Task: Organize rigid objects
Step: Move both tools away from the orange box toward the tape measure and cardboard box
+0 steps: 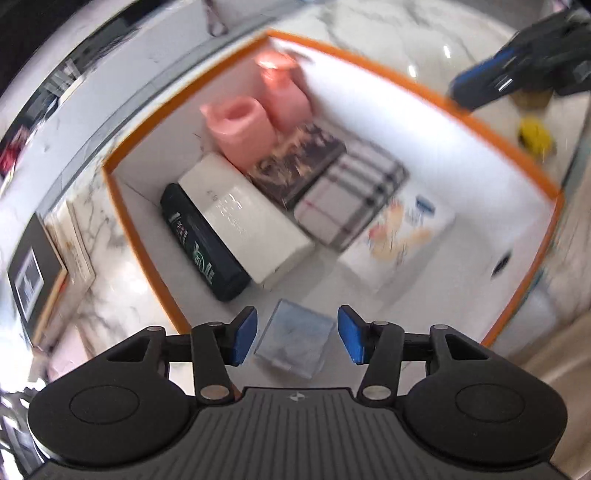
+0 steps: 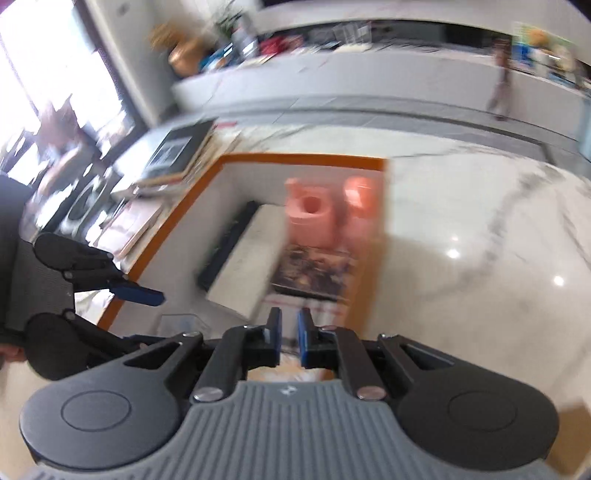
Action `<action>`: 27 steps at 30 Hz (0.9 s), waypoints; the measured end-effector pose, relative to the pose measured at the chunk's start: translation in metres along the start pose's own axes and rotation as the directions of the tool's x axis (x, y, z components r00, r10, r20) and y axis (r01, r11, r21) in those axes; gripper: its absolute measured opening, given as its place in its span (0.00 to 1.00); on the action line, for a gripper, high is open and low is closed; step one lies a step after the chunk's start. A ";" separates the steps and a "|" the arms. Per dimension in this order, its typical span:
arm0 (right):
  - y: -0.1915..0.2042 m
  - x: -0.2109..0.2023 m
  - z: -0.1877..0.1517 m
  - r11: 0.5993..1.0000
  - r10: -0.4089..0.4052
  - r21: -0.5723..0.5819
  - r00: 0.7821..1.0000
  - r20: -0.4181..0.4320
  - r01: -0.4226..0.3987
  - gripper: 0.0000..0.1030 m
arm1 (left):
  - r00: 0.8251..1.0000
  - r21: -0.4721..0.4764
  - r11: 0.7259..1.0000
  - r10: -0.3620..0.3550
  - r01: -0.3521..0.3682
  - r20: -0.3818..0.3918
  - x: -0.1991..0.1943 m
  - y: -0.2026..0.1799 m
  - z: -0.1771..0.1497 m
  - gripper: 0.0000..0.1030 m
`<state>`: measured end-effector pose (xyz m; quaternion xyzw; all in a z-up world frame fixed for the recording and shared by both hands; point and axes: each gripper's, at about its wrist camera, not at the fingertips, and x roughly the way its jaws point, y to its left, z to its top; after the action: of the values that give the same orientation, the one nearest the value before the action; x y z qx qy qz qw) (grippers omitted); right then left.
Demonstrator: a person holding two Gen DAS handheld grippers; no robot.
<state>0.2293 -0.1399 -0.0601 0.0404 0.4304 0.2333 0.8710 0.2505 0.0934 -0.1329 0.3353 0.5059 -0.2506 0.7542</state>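
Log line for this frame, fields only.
left gripper: open over clear box | right gripper: empty, slightly open | orange-rimmed box: partly filled

White marble table (image 2: 461,221), grey-veined; stack of framed pictures and books (image 2: 177,155) at its edge; brass-coloured vase (image 2: 184,55) on a far ledge.

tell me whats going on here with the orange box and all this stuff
A person with a gripper in each hand is packing things into an orange-rimmed box on a marble table. Two pink jugs, a dark bottle, a white box and a few flat packs already lie inside. The left gripper is open over a small clear case, pads not touching it. The right gripper holds nothing, jaws slightly apart.
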 end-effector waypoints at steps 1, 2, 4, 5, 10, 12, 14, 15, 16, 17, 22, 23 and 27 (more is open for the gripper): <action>-0.007 -0.008 -0.009 0.999 -0.012 0.033 1.000 0.011 0.012 0.19 | 1.000 0.026 1.000 0.002 -0.001 -0.027 0.004 -0.001 0.002 0.59; -0.014 -0.015 -0.017 0.998 -0.027 0.061 0.999 0.021 0.025 0.25 | 0.999 0.058 0.998 0.008 -0.005 -0.053 0.009 -0.003 0.004 0.59; -0.026 -0.028 -0.034 0.993 -0.045 0.111 0.998 0.043 0.040 0.25 | 0.994 0.118 0.993 0.030 -0.018 -0.101 0.017 -0.006 0.007 0.59; -0.033 -0.035 -0.040 0.991 -0.046 0.131 0.998 0.044 0.040 0.25 | 0.992 0.141 0.990 0.035 -0.018 -0.122 0.020 -0.007 0.009 0.60; -0.057 -0.040 -0.058 0.978 -0.085 0.194 0.996 0.038 0.076 0.25 | 0.981 0.295 0.954 0.099 -0.045 -0.170 0.032 -0.018 0.015 0.65; -0.067 -0.036 -0.062 0.972 -0.070 0.227 0.997 0.042 0.059 0.25 | 0.973 0.338 0.939 0.130 -0.060 -0.189 0.035 -0.021 0.017 0.65; -0.075 -0.031 -0.067 0.967 -0.063 0.250 0.997 0.044 0.050 0.26 | 0.964 0.410 0.908 0.176 -0.081 -0.201 0.040 -0.026 0.015 0.65; -0.079 -0.028 -0.069 0.964 -0.061 0.261 0.997 0.041 0.048 0.26 | 0.958 0.452 0.887 0.201 -0.089 -0.206 0.043 -0.028 0.013 0.64; -0.083 -0.023 -0.071 0.961 -0.060 0.274 0.998 0.035 0.049 0.26 | 0.949 0.484 0.869 0.228 -0.099 -0.217 0.046 -0.029 0.012 0.63; -0.087 -0.021 -0.073 0.957 -0.059 0.287 0.998 0.030 0.048 0.26 | 0.944 0.499 0.861 0.241 -0.101 -0.225 0.049 -0.029 0.011 0.61; -0.104 -0.018 -0.076 0.938 -0.019 0.347 0.999 0.044 0.003 0.26 | 0.931 0.461 0.879 0.264 -0.124 -0.251 0.058 -0.026 0.025 0.62; -0.106 -0.018 -0.076 0.934 -0.017 0.356 0.999 0.043 0.001 0.26 | 0.930 0.456 0.881 0.264 -0.124 -0.257 0.058 -0.026 0.026 0.62; -0.111 -0.017 -0.077 0.924 -0.028 0.382 0.999 0.024 0.016 0.30 | 0.928 0.456 0.883 0.257 -0.112 -0.269 0.050 -0.030 0.025 0.62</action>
<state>0.2027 -0.2560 -0.1259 0.2076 0.4553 0.1346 0.8553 0.2621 0.0524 -0.1809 0.5779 0.5190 -0.2243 0.5885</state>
